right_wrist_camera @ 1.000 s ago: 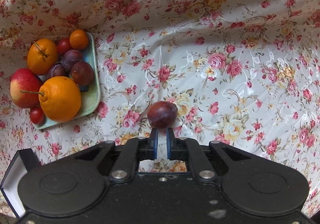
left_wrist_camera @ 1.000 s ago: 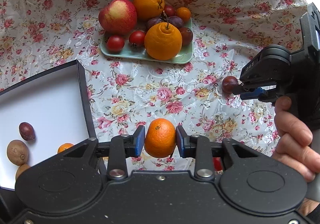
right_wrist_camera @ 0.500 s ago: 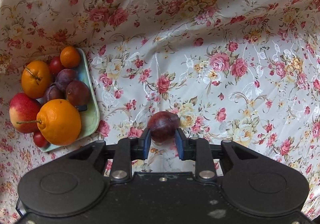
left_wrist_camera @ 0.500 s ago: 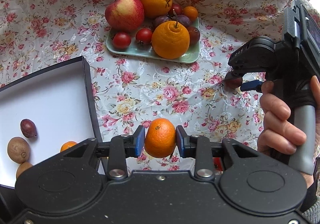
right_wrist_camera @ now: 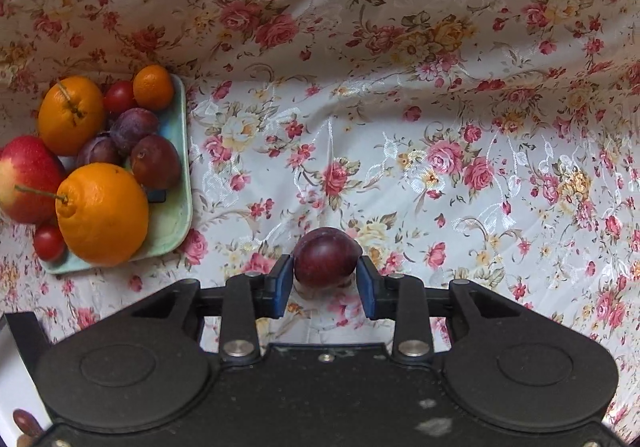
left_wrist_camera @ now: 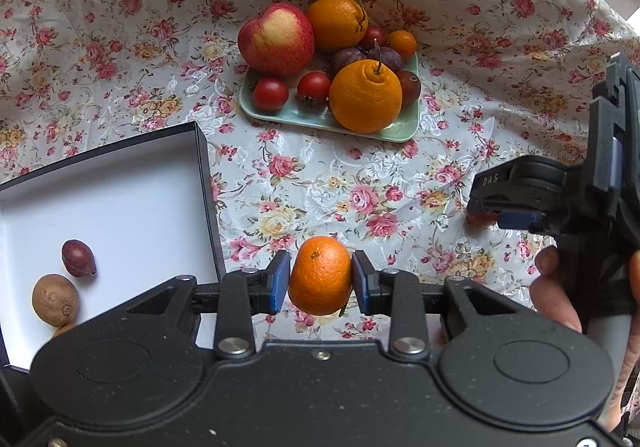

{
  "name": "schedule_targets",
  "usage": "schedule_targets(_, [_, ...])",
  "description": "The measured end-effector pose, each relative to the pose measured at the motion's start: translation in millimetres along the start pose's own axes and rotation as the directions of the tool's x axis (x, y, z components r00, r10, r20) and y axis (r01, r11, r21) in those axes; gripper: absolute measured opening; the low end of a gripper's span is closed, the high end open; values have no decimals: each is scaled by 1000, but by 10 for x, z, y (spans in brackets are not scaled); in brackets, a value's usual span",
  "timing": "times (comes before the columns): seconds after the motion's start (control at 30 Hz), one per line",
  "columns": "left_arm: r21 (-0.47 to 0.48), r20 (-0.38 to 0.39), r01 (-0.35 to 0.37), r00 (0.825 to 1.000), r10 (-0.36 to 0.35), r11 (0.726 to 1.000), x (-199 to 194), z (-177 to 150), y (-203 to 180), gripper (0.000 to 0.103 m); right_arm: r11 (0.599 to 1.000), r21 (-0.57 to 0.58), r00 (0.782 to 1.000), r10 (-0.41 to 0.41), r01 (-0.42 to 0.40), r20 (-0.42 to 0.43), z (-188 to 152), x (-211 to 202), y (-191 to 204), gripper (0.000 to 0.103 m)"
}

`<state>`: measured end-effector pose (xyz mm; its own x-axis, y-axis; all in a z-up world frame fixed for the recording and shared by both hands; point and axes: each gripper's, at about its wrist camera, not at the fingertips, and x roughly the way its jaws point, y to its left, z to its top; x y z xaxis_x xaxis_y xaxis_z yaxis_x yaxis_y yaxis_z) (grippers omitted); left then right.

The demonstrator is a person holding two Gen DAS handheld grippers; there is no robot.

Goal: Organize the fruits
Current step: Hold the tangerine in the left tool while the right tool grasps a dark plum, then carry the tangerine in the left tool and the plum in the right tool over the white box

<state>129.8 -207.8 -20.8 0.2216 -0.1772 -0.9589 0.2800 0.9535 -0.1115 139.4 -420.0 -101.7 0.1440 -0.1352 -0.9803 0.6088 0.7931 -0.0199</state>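
My left gripper [left_wrist_camera: 320, 282] is shut on a small mandarin [left_wrist_camera: 320, 271], held above the floral cloth just right of the black box [left_wrist_camera: 205, 183]. My right gripper [right_wrist_camera: 325, 283] points down over a dark red plum [right_wrist_camera: 325, 257] that rests on the cloth. Its jaws are opening, the plum sits between the blue pads [right_wrist_camera: 282, 283], and a thin gap shows at the right pad. In the left wrist view the right gripper [left_wrist_camera: 490, 216] and a person's hand [left_wrist_camera: 554, 299] are at the right edge, hiding most of the plum.
A green plate [left_wrist_camera: 400, 129] at the back holds an apple [left_wrist_camera: 276, 39], two large oranges, plums, cherry tomatoes and a small mandarin. The white-lined box holds a brown kiwi [left_wrist_camera: 55, 299] and a dark oval fruit [left_wrist_camera: 79, 258]. Floral cloth rises behind.
The right gripper's shut jaws have spread and come down around the plum. The left gripper still holds the mandarin in much the same place.
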Motion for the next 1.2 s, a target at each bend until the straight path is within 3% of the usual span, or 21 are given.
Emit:
schedule_targets(0.23, [-13,18,0,1000,1,1000,-93,-1,95,42,1000,2,998,25,-25,-65,-254,-149,-92,30])
schedule_targets(0.33, [-23,24,0,1000,0,1000,-125,0,156,42,999,-7,995,47,-48,-91,-383,-288,-101,2])
schedule_targets(0.67, [-79,51,-39,998,43,996,-148,18,449,42,992,88,994,95,-90,-48,-605,-636,-287,14])
schedule_targets(1.0, [-127,64,-115,990,124,985,-66,98,704,42,971,212,990,125,-109,-64,-381,-312,-336,19])
schedule_targets(1.1, [-124,60,-117,990,125,985,-51,118,732,42,975,207,993,98,-83,-59,-312,-224,-270,19])
schedule_targets(1.2, [-135,50,-112,992,120,985,-31,138,757,42,985,174,999,24,-18,-31,-286,-194,-184,31])
